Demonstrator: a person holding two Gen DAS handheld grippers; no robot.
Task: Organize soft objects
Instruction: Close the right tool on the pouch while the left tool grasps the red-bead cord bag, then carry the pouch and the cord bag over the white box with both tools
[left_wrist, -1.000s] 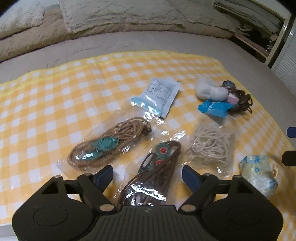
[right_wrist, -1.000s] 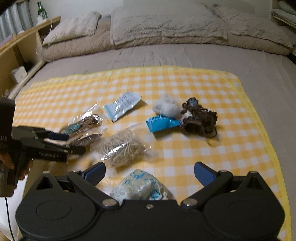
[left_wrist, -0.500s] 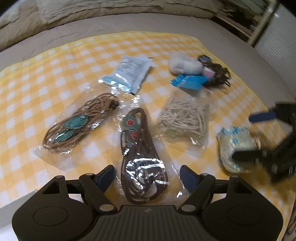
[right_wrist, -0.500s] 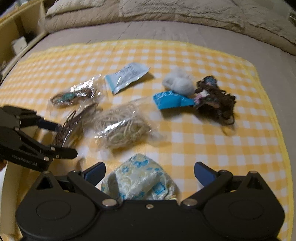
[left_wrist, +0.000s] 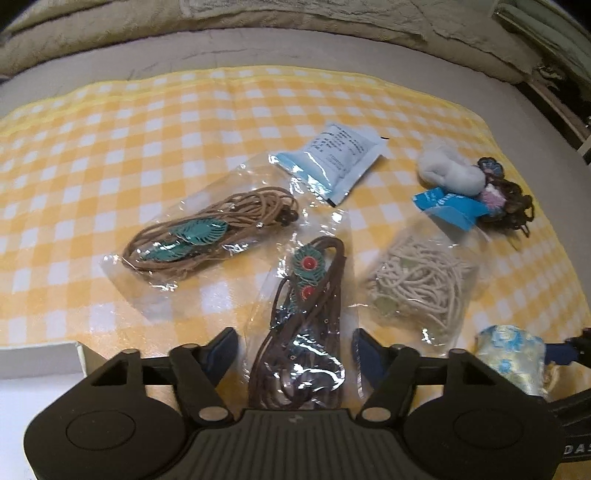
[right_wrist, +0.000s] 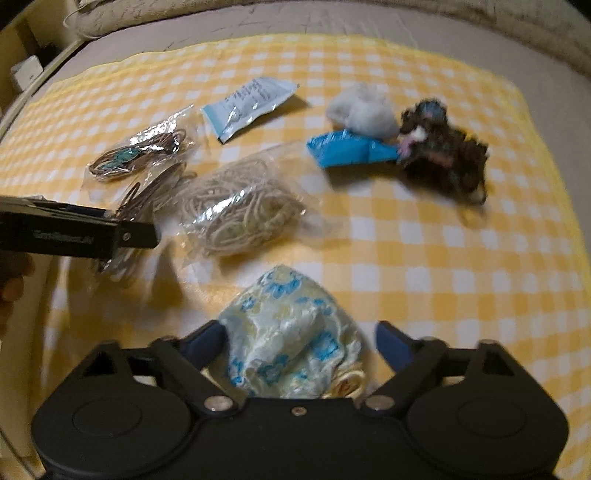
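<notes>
Right wrist view: right gripper (right_wrist: 297, 338) has fingers wide apart around the floral pouch (right_wrist: 291, 328) at 6 o'clock, probably about to pinch it. Left gripper (left_wrist: 293, 350), also spread, straddles the brown cord bag (left_wrist: 306, 332); cream cord bag (right_wrist: 236, 214) sits farther at 11.

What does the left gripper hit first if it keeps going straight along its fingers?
Most likely the clear plastic bag of dark brown cord with red-and-teal ornaments: it already lies between the open fingers of the left gripper. Height above the bag is unclear.
</notes>
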